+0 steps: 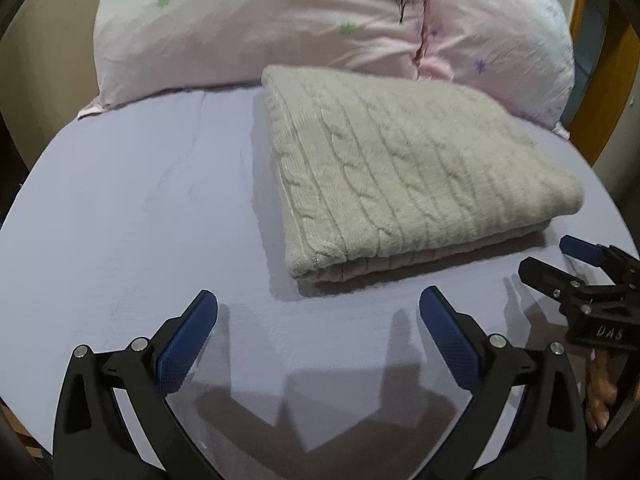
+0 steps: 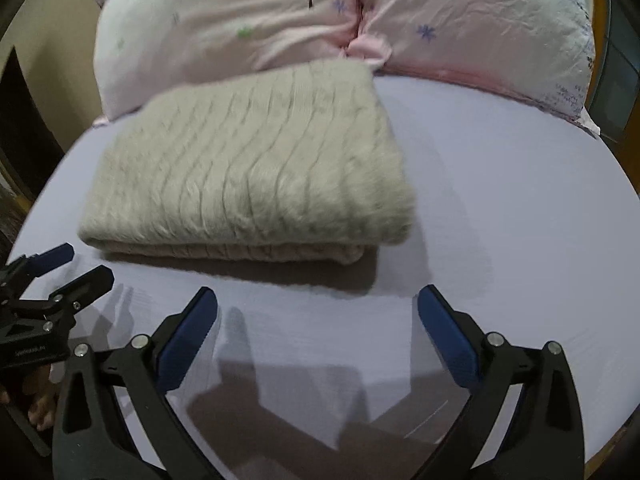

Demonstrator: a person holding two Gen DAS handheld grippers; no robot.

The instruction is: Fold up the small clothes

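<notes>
Lying folded on the bed [image 1: 120, 208] is one sweater [image 1: 404, 168], pale grey cable knit, a pinkish layer showing along its near edge. It rests flat on the lavender sheet, its far edge against two pink flowered pillows [image 1: 256, 24] at 12 o'clock.

Left tongs [image 1: 318, 308]: released, blue pads spread wide, nothing between them. From the left wrist view the sweater sits at 12 to 1 o'clock, just beyond the tips, apart from both pads. The right tongs [image 1: 548, 256] appear here at 3 o'clock, near the sweater's near right corner, not touching it.

Right tongs [image 2: 318, 308]: released likewise, pads wide apart and holding nothing. From the right wrist view, which is somewhat blurred, the sweater [image 2: 252, 168] lies at 11 to 12 o'clock, just past the tips, its shadow falling on the sheet between. The left tongs [image 2: 76, 266] show at 9 o'clock, beside the sweater's near left corner and clear of it.

Both tongs hover over bare sheet, on the near side of the sweater.
</notes>
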